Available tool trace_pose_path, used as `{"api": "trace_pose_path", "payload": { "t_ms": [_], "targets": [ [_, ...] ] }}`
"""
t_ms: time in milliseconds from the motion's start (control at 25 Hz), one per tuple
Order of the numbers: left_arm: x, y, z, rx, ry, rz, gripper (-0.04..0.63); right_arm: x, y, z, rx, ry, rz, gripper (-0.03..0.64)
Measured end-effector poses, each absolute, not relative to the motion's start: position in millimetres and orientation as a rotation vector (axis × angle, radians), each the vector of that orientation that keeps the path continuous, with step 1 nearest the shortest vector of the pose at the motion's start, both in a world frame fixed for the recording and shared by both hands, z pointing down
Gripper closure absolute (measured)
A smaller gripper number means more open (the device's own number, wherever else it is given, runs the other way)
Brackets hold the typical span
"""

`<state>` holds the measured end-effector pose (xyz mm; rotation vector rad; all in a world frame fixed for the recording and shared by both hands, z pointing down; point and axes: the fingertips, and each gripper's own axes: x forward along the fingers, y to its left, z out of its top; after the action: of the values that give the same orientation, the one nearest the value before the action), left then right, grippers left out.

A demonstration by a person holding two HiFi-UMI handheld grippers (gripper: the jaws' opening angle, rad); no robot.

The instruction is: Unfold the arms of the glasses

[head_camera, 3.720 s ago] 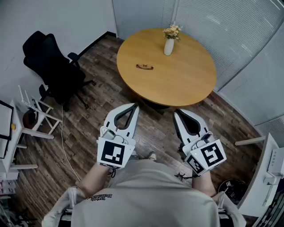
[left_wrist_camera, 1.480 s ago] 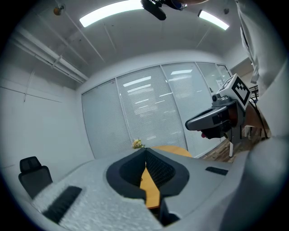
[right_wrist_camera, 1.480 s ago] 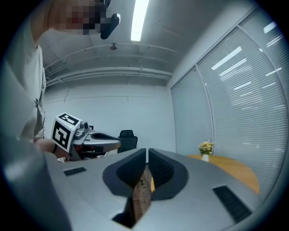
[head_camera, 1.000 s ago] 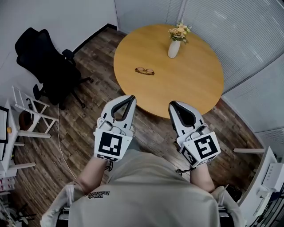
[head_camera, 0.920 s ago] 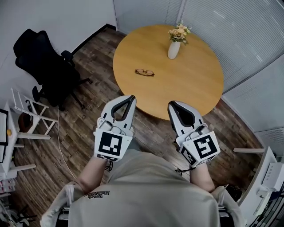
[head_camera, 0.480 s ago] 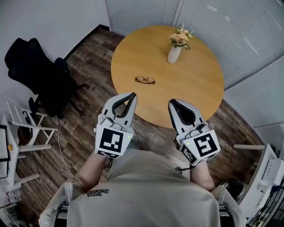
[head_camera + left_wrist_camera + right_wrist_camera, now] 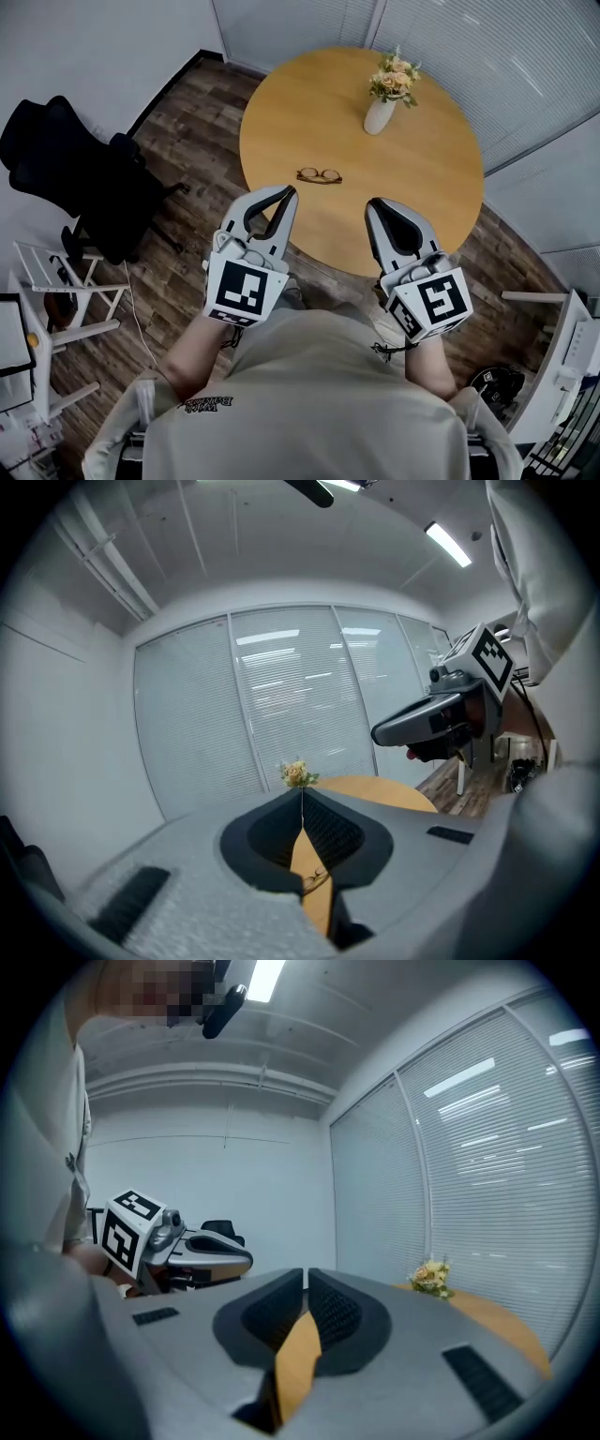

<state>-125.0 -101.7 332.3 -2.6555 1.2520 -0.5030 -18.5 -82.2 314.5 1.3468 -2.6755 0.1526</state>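
Dark-rimmed glasses [image 7: 320,175] lie folded on the round wooden table [image 7: 422,178], near its middle. My left gripper [image 7: 286,192] hangs over the table's near edge, just short of the glasses, jaws shut and empty. The right gripper [image 7: 375,204] is level with it, a little to the right, also shut and empty. In the left gripper view [image 7: 302,794] the glasses [image 7: 314,881] show through the slot below the closed tips, and the right gripper [image 7: 441,719] is at the right. The right gripper view [image 7: 307,1274] shows only bare table through its slot.
A white vase of flowers [image 7: 382,111] stands on the far side of the table. A black office chair [image 7: 66,178] is on the wooden floor to the left, with white racks [image 7: 56,291] beside it. Glass walls with blinds [image 7: 525,66] close the far side.
The person has stepped closer to the table. Both grippers moved forward together, from over the floor to over the table's near edge. Their jaws stayed shut.
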Motion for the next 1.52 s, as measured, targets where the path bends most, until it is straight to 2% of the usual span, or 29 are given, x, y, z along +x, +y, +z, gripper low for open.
{"api": "trace_pose_path", "payload": {
  "t_ms": [880, 1040, 1120, 1520],
  "targets": [
    [-121.6, -141.1, 348.7, -2.619, 1.392, -0.562, 0.571, 1.9, -132.0, 335.6, 1.339, -2.684, 0.272, 0.578],
    [-117.6, -150.0, 348.3, -2.588, 1.421, -0.556, 0.571, 11.5, -141.8, 342.4, 1.321, -2.615, 0.122, 0.578],
    [-116.0, -156.0, 351.4, -2.577, 1.422, -0.579, 0.571, 11.3, -147.0, 346.2, 1.3, -2.565, 0.033, 0.578],
    [-109.6, -196.9, 390.5, -2.521, 1.412, -0.778, 0.57, 17.3, -181.6, 364.6, 1.266, -2.576, 0.103, 0.578]
  ]
}}
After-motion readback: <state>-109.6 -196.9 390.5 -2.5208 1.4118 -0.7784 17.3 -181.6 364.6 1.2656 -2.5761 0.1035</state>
